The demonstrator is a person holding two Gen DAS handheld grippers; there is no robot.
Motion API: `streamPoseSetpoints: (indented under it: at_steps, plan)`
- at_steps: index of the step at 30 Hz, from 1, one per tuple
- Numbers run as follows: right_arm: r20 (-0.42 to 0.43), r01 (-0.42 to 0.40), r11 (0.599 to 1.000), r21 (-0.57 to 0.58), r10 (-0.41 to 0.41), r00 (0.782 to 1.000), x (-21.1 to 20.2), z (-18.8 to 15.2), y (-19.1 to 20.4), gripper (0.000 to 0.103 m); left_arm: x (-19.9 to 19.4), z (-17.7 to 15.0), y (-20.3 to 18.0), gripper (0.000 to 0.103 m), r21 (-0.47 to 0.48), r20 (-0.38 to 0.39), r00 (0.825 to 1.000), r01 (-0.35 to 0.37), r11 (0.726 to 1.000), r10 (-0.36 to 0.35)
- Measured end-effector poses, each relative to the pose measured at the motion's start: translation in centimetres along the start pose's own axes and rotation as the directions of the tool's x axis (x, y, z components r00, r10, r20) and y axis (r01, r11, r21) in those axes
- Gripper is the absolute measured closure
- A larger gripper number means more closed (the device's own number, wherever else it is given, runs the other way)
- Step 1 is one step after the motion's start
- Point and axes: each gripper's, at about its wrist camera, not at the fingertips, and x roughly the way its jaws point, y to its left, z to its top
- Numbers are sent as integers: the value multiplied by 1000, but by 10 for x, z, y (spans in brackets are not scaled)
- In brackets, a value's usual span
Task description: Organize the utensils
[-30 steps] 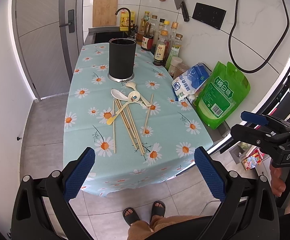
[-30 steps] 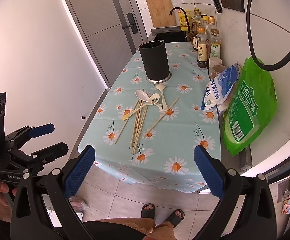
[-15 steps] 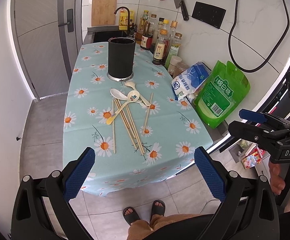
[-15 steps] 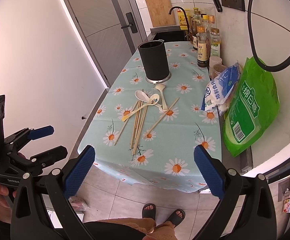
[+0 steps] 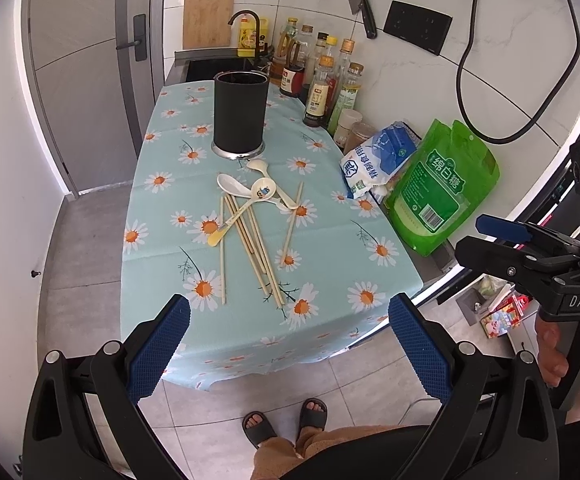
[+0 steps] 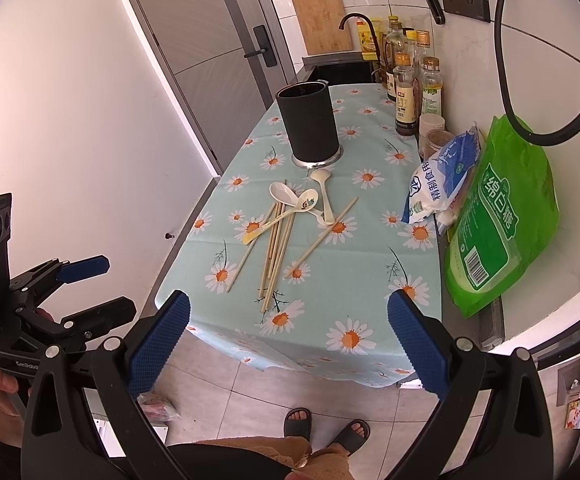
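A black cylindrical utensil holder (image 5: 240, 114) stands upright on the daisy tablecloth (image 5: 330, 248); it also shows in the right wrist view (image 6: 308, 122). In front of it lie several wooden chopsticks (image 5: 256, 242) and three pale spoons (image 5: 250, 190), also seen as chopsticks (image 6: 278, 240) and spoons (image 6: 302, 202). My left gripper (image 5: 288, 314) is open and empty, held off the table's near edge. My right gripper (image 6: 288, 314) is open and empty, also short of the near edge. Each gripper shows in the other's view: the right one (image 5: 490, 236), the left one (image 6: 102, 288).
Sauce bottles (image 5: 322, 80), two jars, a blue-white bag (image 5: 378, 160) and a green bag (image 5: 446, 188) line the right wall. A sink with a faucet (image 5: 246, 20) lies behind the holder. A knife and a spatula hang on the wall. The person's sandalled feet (image 5: 286, 420) stand below.
Both views have crept slightly closer to the table. Both grippers stay open; nothing on the table has moved.
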Motion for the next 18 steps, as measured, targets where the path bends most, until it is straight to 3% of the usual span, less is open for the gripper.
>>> streamPoseSetpoints:
  at_steps: [7,10,18]
  plan:
    - [-21,-36,999,33,36,999,3,1,-17,5,1,2,-12,6,-3,0,1000,-6,1000,6]
    - [-53,-84,994,75,88,995,9,1,-31,5,7,3,-17,6,-8,-21,1000,-14,1000,14]
    - [-106,-124,985,120,137,985,28,4,-62,5,30,6,-21,6,-40,-83,994,-69,997,65]
